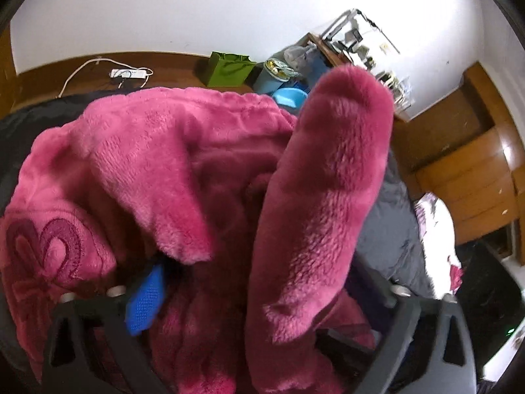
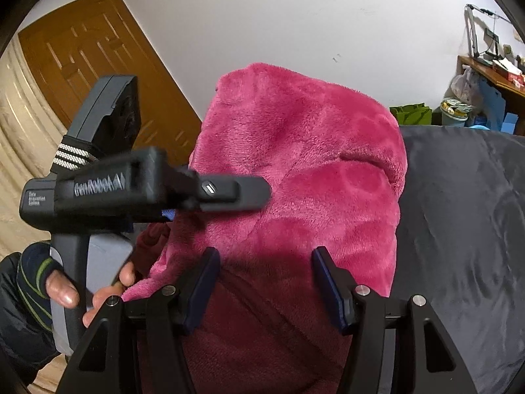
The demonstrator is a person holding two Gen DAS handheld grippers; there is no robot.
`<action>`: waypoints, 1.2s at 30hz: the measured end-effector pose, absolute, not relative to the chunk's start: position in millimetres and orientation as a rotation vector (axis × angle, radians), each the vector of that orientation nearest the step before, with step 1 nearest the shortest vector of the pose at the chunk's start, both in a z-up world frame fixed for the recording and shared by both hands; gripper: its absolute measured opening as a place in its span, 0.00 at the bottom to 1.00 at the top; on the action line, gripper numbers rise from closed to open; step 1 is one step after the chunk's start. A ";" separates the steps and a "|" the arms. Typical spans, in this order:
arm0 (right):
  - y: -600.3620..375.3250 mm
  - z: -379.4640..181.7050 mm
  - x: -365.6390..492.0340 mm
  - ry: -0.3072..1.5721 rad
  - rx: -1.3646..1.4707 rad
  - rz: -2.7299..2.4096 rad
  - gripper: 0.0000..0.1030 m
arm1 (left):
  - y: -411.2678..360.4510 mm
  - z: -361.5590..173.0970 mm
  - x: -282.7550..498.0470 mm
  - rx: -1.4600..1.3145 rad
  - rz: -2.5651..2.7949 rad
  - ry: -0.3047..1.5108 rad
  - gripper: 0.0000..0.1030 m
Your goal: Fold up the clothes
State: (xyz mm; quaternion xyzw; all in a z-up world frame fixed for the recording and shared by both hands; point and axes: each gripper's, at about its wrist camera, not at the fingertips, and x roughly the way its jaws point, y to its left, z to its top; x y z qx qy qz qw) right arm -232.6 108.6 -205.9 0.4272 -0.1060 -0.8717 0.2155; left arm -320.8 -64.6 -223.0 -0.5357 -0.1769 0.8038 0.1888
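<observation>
Right now I judge I'm midway through a fold: the pink fleece garment (image 2: 295,170) is bunched up on the dark grey bed cover (image 2: 459,213), and a thick fleece flap (image 1: 328,197) stands up through the left gripper (image 1: 249,298).

My left gripper sits at the garment's left edge, as the right wrist view shows it. Its jaws stand fairly wide and the fleece lies between them. The blue pad (image 1: 144,302) on one finger is bare on its visible face, and the other finger is hidden by the flap, so I cannot tell whether it truly has a hold.

My right gripper (image 2: 265,292) hovers at the garment's near edge, jaws about half open over the darker fleece. The pads look clear of the cloth, though the shadow there makes that uncertain.

Next, I'd want the left jaws closed firmly on that flap, then the flap carried over the garment's middle and laid flat while the right gripper pins the near edge.

As for the garment: plush, deep pink and thick-piled, with an embroidered motif (image 1: 42,249) on its left side, in the left wrist view. It is creased and lumpy, far from flat, and should slump readily.
</observation>
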 end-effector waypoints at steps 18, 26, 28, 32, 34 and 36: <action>149.3 -164.5 -236.6 -0.340 1.145 -2.527 0.61 | -112.8 -156.2 -306.2 -1.391 2.230 -0.647 0.33; 120.4 -153.8 -211.3 -0.189 1.086 -2.499 0.61 | -184.4 -125.5 -283.4 -1.344 2.331 -0.655 0.33; 100.3 -151.0 -208.1 -0.116 1.057 -2.475 0.61 | -202.7 -131.7 -281.0 -1.365 2.357 -0.658 0.33; 53.3 -155.7 -214.0 0.015 1.038 -2.419 0.61 | -229.4 -155.3 -279.2 -1.436 2.399 -0.650 0.33; 31.4 -163.2 -220.3 0.054 1.064 -2.388 0.61 | -234.6 -173.5 -280.2 -1.485 2.418 -0.621 0.33; 11.6 -172.4 -228.7 0.091 1.103 -2.360 0.61 | -239.9 -189.5 -280.8 -1.514 2.429 -0.615 0.34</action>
